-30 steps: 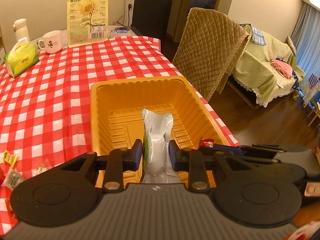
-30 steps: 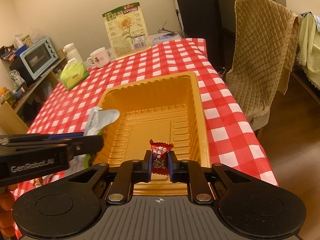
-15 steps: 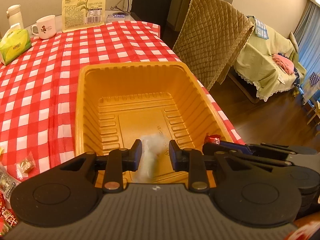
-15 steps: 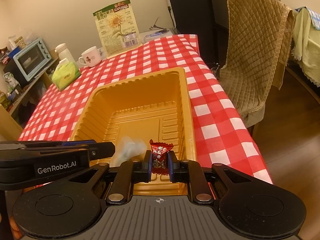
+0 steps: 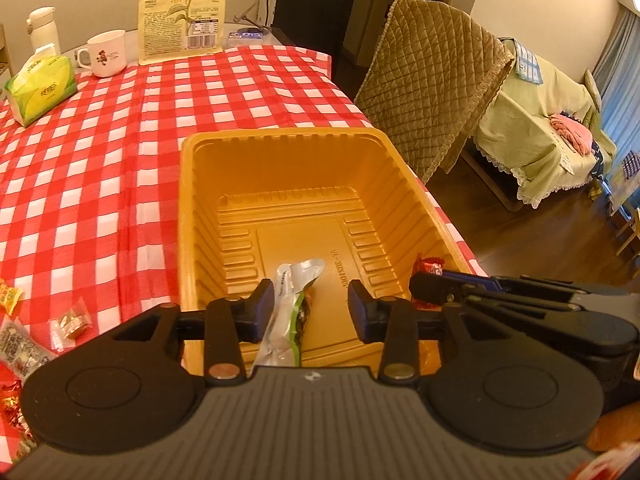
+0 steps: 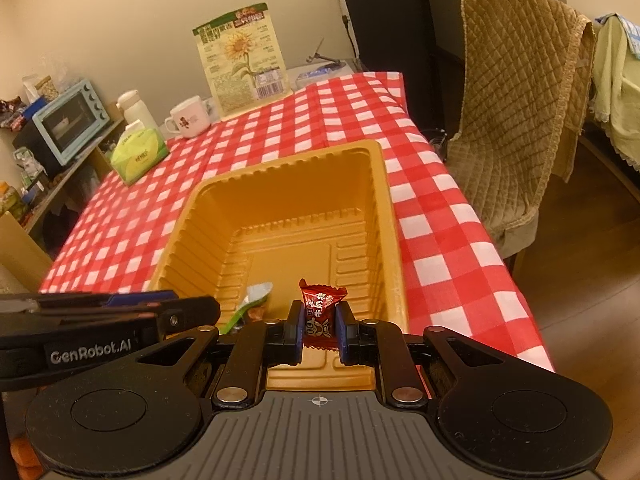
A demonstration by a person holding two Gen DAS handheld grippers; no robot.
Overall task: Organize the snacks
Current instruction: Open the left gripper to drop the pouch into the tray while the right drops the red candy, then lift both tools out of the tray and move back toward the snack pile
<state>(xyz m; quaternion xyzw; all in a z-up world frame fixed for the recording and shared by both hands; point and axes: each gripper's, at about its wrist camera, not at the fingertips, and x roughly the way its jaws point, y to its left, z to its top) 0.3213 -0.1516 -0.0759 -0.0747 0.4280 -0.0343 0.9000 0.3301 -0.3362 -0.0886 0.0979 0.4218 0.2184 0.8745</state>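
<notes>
An orange plastic tray (image 5: 280,136) stands on the red-checked tablecloth, also in the right wrist view as the tray (image 6: 382,200). My left gripper (image 5: 311,310) hangs over its near end, jaws opening. A silver-and-green snack packet (image 5: 290,308) lies between them on the tray floor, leaning by the left finger, with a clear gap to the right finger. The packet (image 6: 252,300) shows beside the left gripper (image 6: 192,314). My right gripper (image 6: 319,330) is shut on a red wrapped candy (image 6: 320,312) above the tray's near right part; that candy (image 5: 430,266) also shows in the left wrist view.
A sunflower-seed bag (image 5: 182,8), a white mug (image 5: 106,54) and a green tissue pack (image 5: 40,90) stand at the table's far end. Loose snacks (image 5: 70,320) lie on the cloth left of the tray. A quilt-covered chair (image 5: 432,80) is right of the table edge.
The left gripper dipped into the tray with the packet, then its jaws spread and the packet dropped onto the tray floor. The right gripper kept still, holding the candy.
</notes>
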